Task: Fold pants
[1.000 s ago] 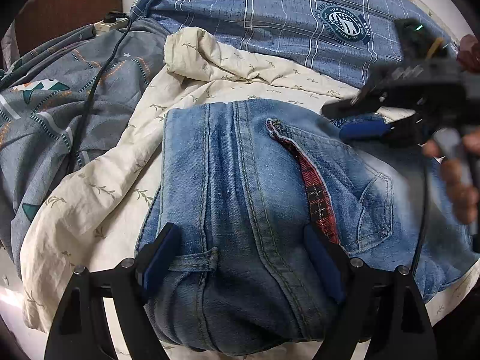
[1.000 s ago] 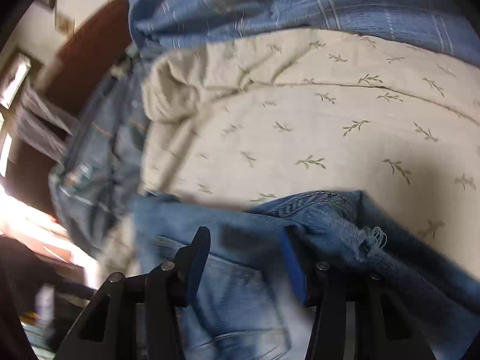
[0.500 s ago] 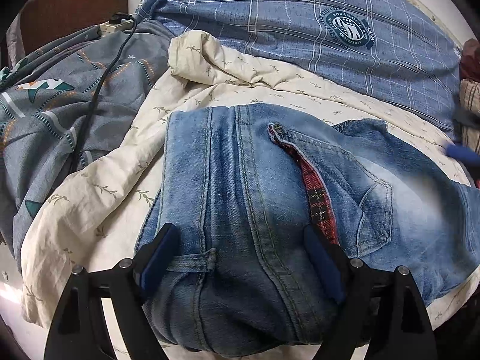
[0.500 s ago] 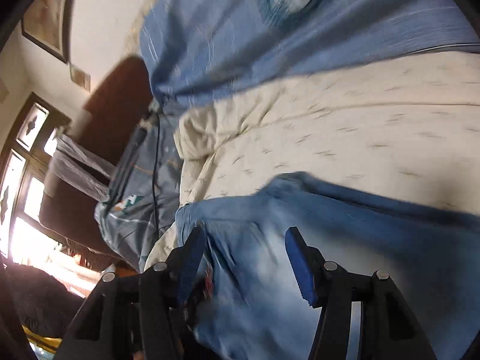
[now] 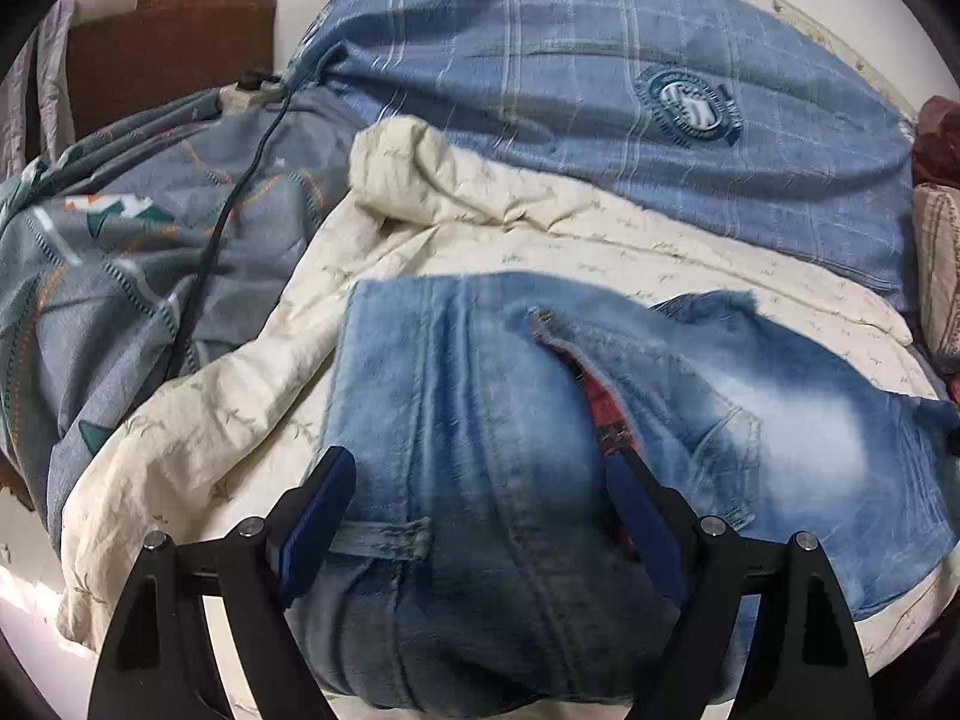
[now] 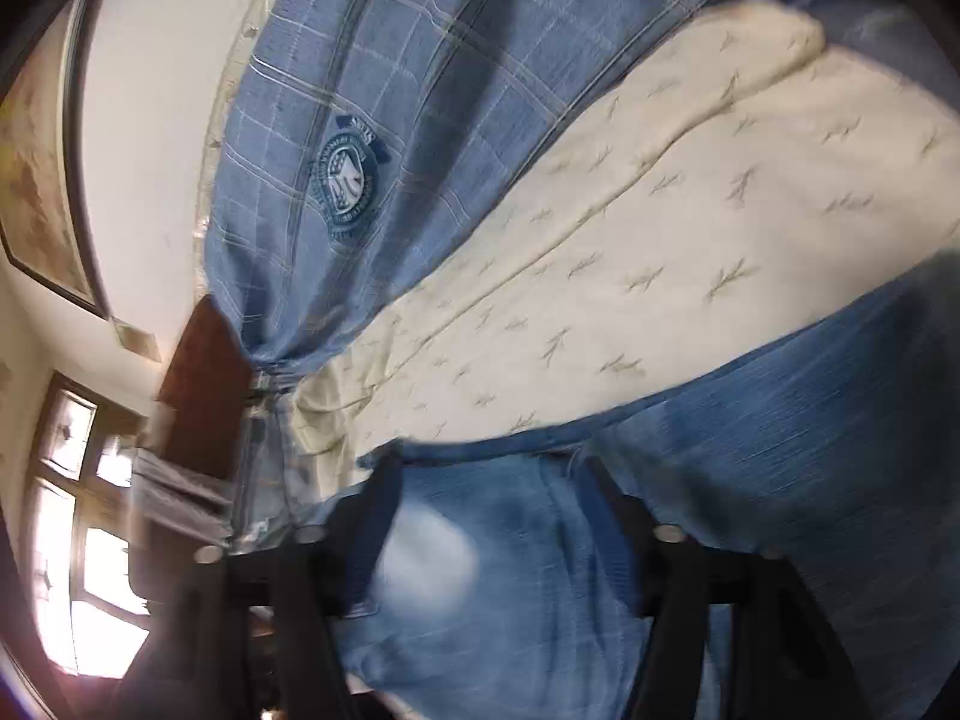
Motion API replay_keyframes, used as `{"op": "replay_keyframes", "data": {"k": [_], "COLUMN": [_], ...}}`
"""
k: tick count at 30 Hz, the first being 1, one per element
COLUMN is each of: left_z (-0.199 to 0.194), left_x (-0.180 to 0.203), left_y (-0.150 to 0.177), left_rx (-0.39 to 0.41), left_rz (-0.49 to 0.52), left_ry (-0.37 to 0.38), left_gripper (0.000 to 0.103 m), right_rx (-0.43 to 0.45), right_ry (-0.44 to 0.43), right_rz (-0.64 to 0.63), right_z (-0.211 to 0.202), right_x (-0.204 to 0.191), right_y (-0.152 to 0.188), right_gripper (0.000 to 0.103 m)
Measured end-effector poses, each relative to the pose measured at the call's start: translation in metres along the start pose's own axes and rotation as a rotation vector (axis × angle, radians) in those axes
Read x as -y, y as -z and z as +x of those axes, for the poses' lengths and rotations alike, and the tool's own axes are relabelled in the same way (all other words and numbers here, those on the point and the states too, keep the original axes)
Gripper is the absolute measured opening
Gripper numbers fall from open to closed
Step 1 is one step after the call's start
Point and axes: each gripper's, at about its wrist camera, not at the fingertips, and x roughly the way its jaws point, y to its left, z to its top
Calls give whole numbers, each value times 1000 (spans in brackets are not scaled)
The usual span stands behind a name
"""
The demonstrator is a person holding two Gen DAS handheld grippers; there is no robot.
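Faded blue jeans [image 5: 480,420] lie folded on a cream sheet [image 5: 240,408] on the bed, waistband toward the left wrist camera, red plaid lining showing at the fly. My left gripper [image 5: 474,474] is open, its fingers spread over the waistband area without pinching it. In the blurred right wrist view the jeans [image 6: 780,450] fill the lower part. My right gripper [image 6: 486,480] is open just above the denim, holding nothing.
A blue checked pillow with a round badge [image 5: 600,90] lies behind the jeans. A grey patterned quilt [image 5: 120,252] with a black cable [image 5: 240,168] lies to the left. A brown headboard [image 5: 162,42] stands at the back left. A window [image 6: 78,540] shows in the right wrist view.
My right gripper has drawn back from the jeans' far edge and left the left wrist view; its camera swung and tilted. The left gripper stayed in place, open.
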Motion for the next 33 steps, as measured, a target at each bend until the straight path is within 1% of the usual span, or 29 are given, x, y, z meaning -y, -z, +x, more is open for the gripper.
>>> {"op": "replay_keyframes", "data": {"k": [1,2,4,6,7,9,11,12,13,14,15,17,18,19,20,21,22,23,24,27,29,30,31,32,33], "left_z": [-2,-5,-14,-23,-26,-28,-24,-20,-14,-8,-3,15,26,38,52,64,79,89,99,105,107,108,109,108,107], "left_x": [4,9,18,32,40,57,81,89,104,117,129,156,170,179,189,195,203,207,210,214,216,215,215,216,217], "left_y": [-1,-2,-3,-5,-6,-9,-16,-20,-24,-28,-33,-43,-46,-48,-50,-50,-50,-49,-47,-49,-50,-50,-50,-48,-48], "left_rx": [9,20,48,63,69,62,27,9,-26,-48,-54,-81,-105,-128,-150,-171,-207,-225,-243,-234,-232,-233,-230,-220,-214], "left_rz": [15,35,62,97,115,144,161,165,174,186,200,232,252,265,271,278,288,292,287,285,277,270,265,272,278], "left_ry": [7,15,30,67,81,121,198,228,287,318,332,379,382,367,346,337,320,287,222,169,149,145,142,133,127], "left_gripper": [86,86,86,86,86,86,86,86,86,86,86,86,86,86,86,86,86,86,86,87,87,87,87,88,88], "right_rx": [-52,-79,-21,48,54,33,16,1,-16,-17,-9,32,54,89,104,114,105,76,59,3,-69,-99,-131,-138,-131], "right_ry": [83,75,40,-47,-73,-73,-5,15,14,38,64,80,112,178,217,277,328,344,348,358,323,318,320,333,366], "right_rz": [9,21,34,19,15,-11,-35,-24,-9,-8,-17,-59,-81,-108,-129,-166,-193,-190,-185,-229,-221,-231,-256,-274,-290], "right_z": [12,18,1,-23,-32,-37,-35,-31,-30,-33,-39,-63,-75,-92,-103,-113,-119,-122,-120,-110,-91,-82,-75,-72,-71], "right_x": [11,18,17,7,3,-3,-5,1,9,14,21,29,30,34,36,39,47,58,64,75,79,79,78,75,73], "right_y": [-2,-2,-8,-8,-7,-4,1,1,0,0,-1,-4,-7,-9,-12,-15,-18,-21,-22,-24,-23,-21,-17,-13,-12], "right_gripper": [71,70,71,71,71,71,71,71,71,71,71,71,71,71,71,71,71,71,71,71,69,65,50,43,37]}}
